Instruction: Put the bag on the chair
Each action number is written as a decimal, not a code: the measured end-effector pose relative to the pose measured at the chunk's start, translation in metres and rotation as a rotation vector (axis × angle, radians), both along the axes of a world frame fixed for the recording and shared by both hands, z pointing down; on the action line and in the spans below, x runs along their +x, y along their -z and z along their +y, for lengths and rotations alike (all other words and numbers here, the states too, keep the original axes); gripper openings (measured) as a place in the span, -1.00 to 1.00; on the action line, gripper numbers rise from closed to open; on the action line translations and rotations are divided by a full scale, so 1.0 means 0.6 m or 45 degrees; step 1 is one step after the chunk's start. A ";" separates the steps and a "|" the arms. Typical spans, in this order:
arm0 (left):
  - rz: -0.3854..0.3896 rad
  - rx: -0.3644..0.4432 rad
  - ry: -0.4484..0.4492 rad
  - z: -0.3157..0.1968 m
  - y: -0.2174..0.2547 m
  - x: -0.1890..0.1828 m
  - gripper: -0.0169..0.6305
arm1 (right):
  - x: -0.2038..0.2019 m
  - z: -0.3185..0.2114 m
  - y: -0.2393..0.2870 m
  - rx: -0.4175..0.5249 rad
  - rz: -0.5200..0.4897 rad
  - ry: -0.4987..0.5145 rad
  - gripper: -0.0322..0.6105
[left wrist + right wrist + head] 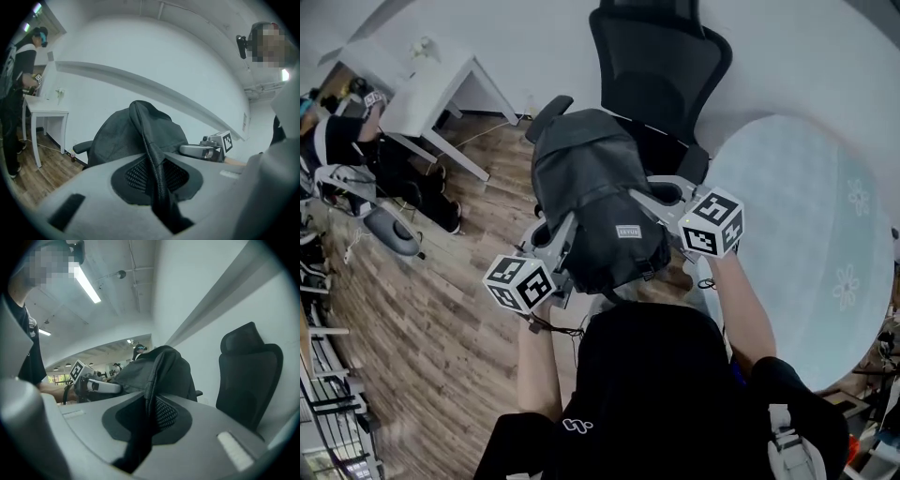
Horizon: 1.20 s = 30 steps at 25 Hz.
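A black backpack (591, 202) hangs between my two grippers, just in front of a black office chair (661, 66). My left gripper (565, 242) is shut on a strap at the bag's left side, and my right gripper (653, 199) is shut on a strap at its right side. In the left gripper view the black strap (157, 180) runs between the jaws, the bag's body (122, 138) bulks beyond it, and the right gripper (208, 149) shows further off. The right gripper view has the strap (151, 401) between its jaws and the chair's back (248, 376) to the right.
A white desk (431, 89) stands at the back left with a seated person (347, 141) beside it. A round pale blue surface (806, 244) lies to the right of the chair. Wooden floor (441, 309) spreads to the left.
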<state>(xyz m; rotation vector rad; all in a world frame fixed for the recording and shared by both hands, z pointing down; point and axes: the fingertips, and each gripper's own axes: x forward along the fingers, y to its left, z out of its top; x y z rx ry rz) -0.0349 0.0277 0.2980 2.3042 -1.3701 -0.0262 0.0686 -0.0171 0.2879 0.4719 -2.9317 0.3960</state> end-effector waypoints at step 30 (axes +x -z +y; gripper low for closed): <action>0.129 -0.632 -0.193 -0.345 -0.445 -0.084 -0.82 | -0.084 -0.340 -0.432 -0.605 0.249 -0.260 -0.78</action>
